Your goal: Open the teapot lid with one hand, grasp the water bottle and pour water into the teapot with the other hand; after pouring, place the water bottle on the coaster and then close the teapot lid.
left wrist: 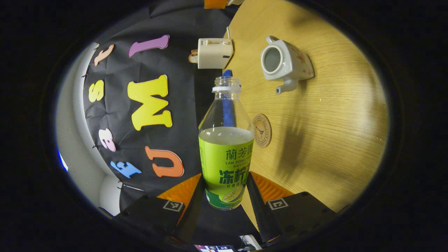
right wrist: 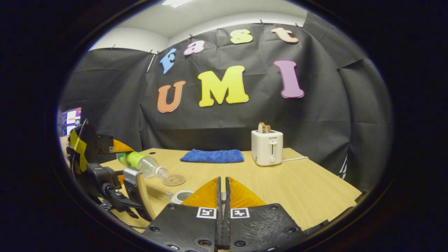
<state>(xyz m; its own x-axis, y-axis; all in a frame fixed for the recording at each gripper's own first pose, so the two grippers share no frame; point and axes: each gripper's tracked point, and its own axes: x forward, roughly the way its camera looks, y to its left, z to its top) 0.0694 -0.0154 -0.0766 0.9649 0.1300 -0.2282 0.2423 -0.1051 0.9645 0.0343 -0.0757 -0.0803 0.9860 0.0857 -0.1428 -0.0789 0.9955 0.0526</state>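
Both fingers of left gripper (left wrist: 225, 196) clamp the water bottle (left wrist: 226, 154), tilted near lidless teapot (left wrist: 285, 63) and coaster (left wrist: 262, 130); right gripper (right wrist: 223, 196) jaws pressed together, whether on lid can't tell.

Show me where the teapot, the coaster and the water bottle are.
teapot (left wrist: 284, 63), left gripper view, on its white body beside the open mouth.
coaster (left wrist: 262, 130), left gripper view, on its round face.
water bottle (left wrist: 226, 164), left gripper view, on its green label.
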